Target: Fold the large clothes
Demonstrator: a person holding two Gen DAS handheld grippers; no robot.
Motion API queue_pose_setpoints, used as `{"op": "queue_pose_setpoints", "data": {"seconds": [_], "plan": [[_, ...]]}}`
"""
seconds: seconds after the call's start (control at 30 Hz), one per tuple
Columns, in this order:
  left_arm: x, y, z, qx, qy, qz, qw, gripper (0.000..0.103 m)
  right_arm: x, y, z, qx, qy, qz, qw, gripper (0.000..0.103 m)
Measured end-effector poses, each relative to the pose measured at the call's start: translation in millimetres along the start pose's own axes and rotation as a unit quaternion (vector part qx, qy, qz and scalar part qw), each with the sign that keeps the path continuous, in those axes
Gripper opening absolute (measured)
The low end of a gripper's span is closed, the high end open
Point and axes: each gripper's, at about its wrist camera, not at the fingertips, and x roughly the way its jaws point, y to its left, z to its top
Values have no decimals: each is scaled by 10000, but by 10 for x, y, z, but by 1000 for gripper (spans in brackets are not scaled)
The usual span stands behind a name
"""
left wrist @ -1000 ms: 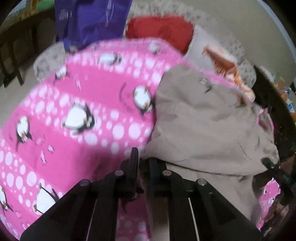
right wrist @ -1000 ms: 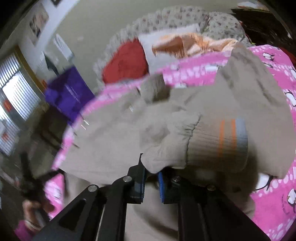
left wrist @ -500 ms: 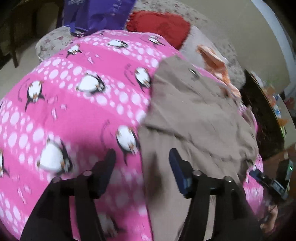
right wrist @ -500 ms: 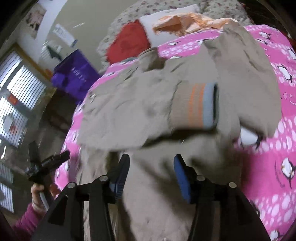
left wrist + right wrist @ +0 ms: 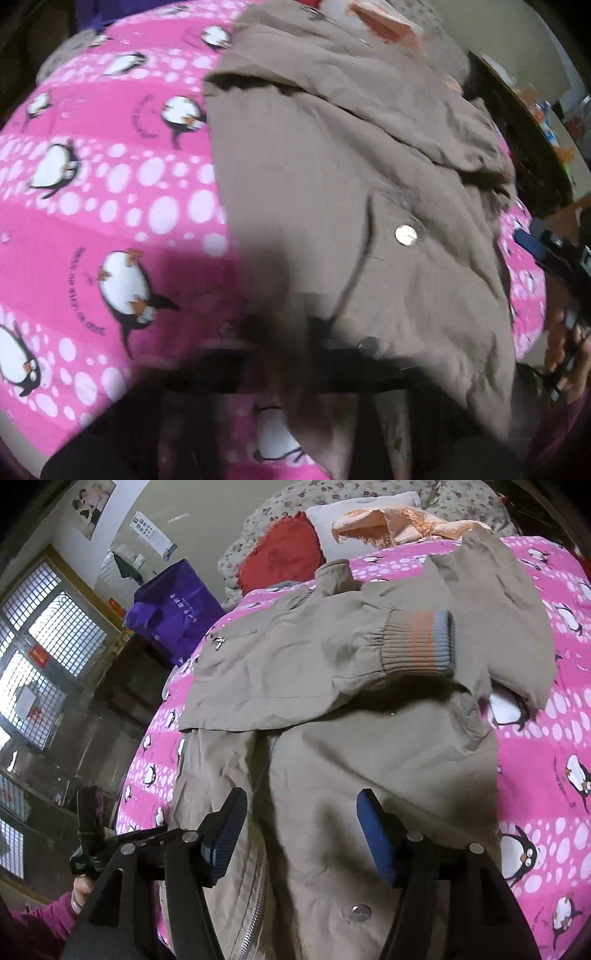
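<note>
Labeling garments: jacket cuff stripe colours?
Tan ribbed cuff with orange stripes and a grey-blue edge; clearest in right wrist view.

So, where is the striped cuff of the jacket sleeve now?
In the right wrist view, the striped cuff lies upper right of centre on the beige jacket, its sleeve folded across the jacket's chest, above the pink penguin blanket.

A tan jacket (image 5: 351,177) lies spread on a pink penguin-print blanket (image 5: 110,192), with 2 metal snaps showing. The left claw (image 5: 284,343) is a dark blur at its hem edge, jaws together.
</note>
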Motion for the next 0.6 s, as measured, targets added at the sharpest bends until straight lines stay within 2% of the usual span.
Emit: {"op": "queue_pose_setpoints", "data": {"seconds": [0.07,0.17,0.23,0.27,0.33,0.47,0.5,0.57,0.6], "plan": [[-84,60,6,-45,-66,-79,9999,0,-27,-27,-26,6,28,-78,10000,66],[-408,314,-3,-147,-376,211,9990,0,-88,-70,-52,25,-2,-162,9999,66],[-498,512,2,-221,-441,440,9978,0,-133,-107,-66,84,-61,-134,9999,69],[-493,630,-14,-320,-364,448,9978,1,-135,-134,-76,117,-79,-112,9998,73],[-441,795,-50,-579,-210,202,9979,1,-93,-181,-90,142,-43,-159,9998,73],[-471,657,-66,-307,-317,343,9984,5,36,-208,-137,82,216,-354,9991,73],[-481,606,-35,-239,-375,405,9982,12,31,-193,-148,28,222,-399,9990,73],[-616,528,35,-100,-618,436,9971,36,1,-162,-143,-104,200,-518,9984,73],[-665,500,78,-79,-742,423,9963,52,-27,-154,-124,-135,146,-559,9982,73]]}}
